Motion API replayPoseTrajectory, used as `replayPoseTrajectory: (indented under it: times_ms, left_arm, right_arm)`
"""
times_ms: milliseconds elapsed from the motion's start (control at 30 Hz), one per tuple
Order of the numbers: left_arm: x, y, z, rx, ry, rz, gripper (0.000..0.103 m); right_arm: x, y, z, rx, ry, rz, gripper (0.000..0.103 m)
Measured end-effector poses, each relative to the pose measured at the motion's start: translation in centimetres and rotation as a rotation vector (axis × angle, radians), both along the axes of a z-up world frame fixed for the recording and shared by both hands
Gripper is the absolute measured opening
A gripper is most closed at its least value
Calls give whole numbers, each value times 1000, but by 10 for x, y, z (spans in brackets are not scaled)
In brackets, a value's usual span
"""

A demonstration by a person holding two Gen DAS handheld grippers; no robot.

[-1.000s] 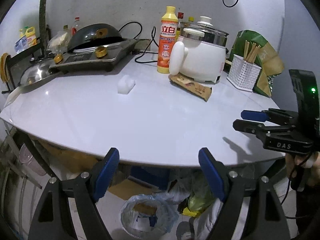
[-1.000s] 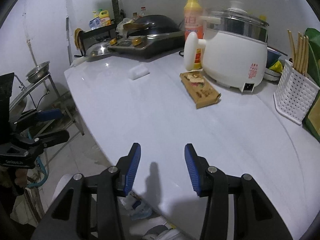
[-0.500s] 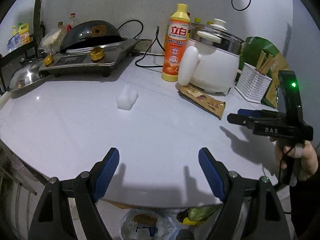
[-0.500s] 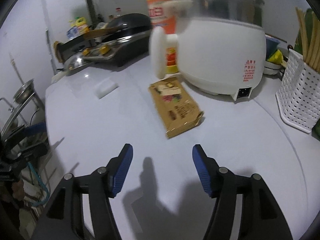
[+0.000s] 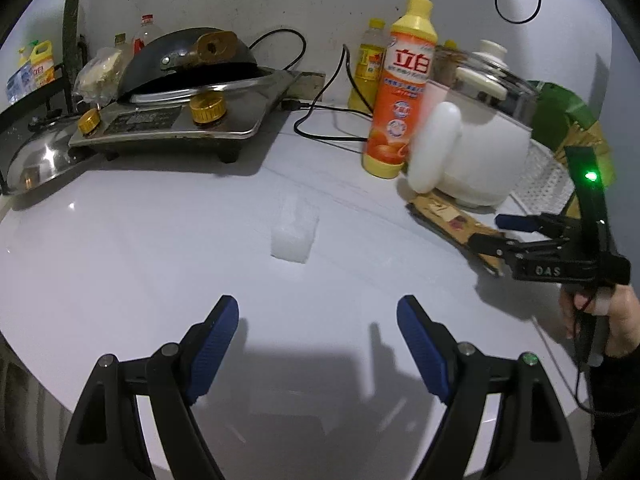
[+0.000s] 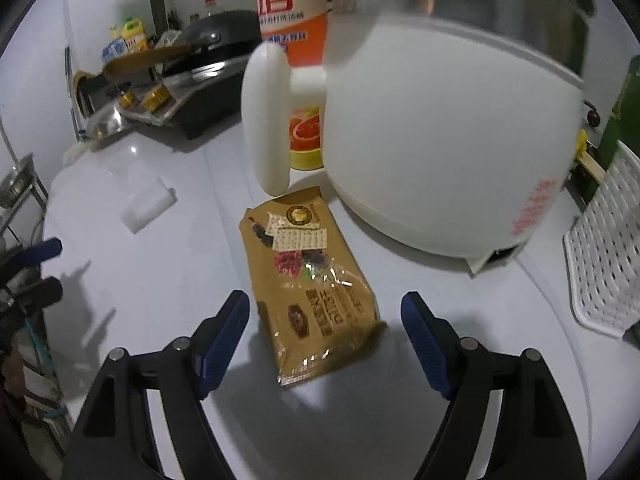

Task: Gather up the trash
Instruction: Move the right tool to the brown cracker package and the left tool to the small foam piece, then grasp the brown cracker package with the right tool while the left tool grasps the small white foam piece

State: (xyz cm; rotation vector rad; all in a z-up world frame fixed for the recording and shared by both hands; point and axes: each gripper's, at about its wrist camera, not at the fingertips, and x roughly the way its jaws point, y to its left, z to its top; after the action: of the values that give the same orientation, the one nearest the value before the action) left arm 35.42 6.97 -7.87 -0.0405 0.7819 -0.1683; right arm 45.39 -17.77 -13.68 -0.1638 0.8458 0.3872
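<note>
The brown snack packet [image 6: 308, 280] lies flat on the white bench [image 6: 160, 280], its near end between the spread, just-opening, untouching jaws of the right tool [image 6: 324, 320], long axis pointing toward the white cooker [image 6: 440, 140].

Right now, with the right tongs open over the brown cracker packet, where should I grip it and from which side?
Grip the brown cracker packet across its short width near the near end, coming down from above and in front. It lies flat, its long axis running away from the right tongs toward the white cooker. The tongs, just opened wider, already straddle that end without touching it, so probably only a lowering and closing is needed.
</note>
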Motion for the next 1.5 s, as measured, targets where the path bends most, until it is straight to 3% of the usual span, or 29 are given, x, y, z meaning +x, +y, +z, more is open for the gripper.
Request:
replayPoseTrajectory:
  times_ms: [100,267,467,567,867,967,1200,1500]
  left_arm:
    - [11,4,-2,18,4,-3,82]
    - [37,9,-14,38,34,0,82]
    - [65,8,-22,84,54,4,82]
    - [75,11,-26,91,63,14,81]
    - [84,4,-29,111,78,-9,46]
    - [83,0,-28,107,82,-15,30]
    - [69,-13,-23,112,80,-47,28]
    - [38,-19,-5,109,46,-59,27]
  right_arm:
    - [3,11,-2,-60,-24,13,77]
    - [11,16,-12,-53,16,28,76]
    - [12,14,-13,-44,9,37,51]
    - [11,15,-13,-44,5,45,45]
    - [-5,10,-7,-39,-4,91,23]
    - [-12,8,-6,-37,-5,99,21]
    - [-30,-4,-3,-30,-8,108,11]
    - [-59,-21,1,-9,-10,104,8]
